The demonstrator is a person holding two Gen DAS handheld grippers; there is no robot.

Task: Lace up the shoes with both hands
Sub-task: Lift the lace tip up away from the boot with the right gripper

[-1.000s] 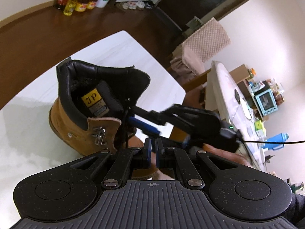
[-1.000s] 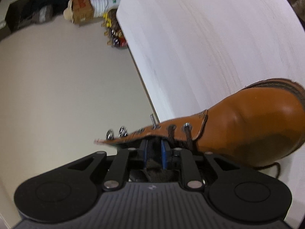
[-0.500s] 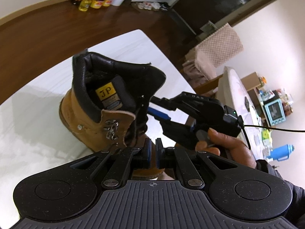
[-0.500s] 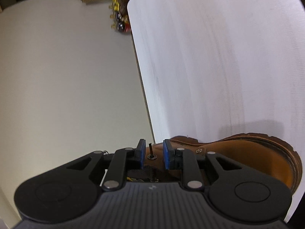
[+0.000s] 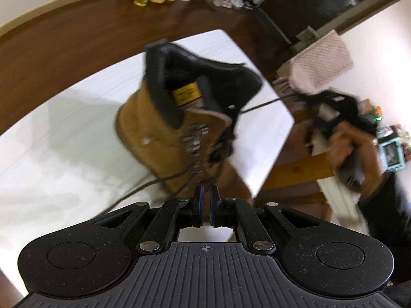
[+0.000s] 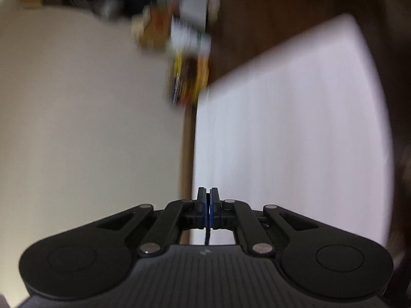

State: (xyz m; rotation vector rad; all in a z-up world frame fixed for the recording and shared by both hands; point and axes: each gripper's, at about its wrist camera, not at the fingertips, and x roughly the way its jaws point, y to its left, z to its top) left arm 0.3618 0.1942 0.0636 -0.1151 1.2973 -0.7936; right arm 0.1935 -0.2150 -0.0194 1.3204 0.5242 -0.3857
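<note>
Since half a second ago: right gripper (image 5: 331, 118) has swung away from the boot's collar to beyond the table's right edge, drawing a lace taut; its own view has lost the boot.
Loose lace end (image 5: 143, 186): trails left of the boot over the white table (image 5: 51, 154); thin, limp, slides easily.
Left gripper (image 5: 205, 204): just in front of the boot's toe end, pads nearly together; whether lace sits between them, cannot tell.
Tan work boot (image 5: 149, 125): upright on the table, stiff leather, heavy enough to stay put under a gentle pull, though a hard tug may tip it.
Taut lace (image 5: 267, 102): runs right from the boot's upper eyelets; best gripped near the tip.
Right gripper, own view (image 6: 208, 205): pads clamped on a dark cord.
</note>
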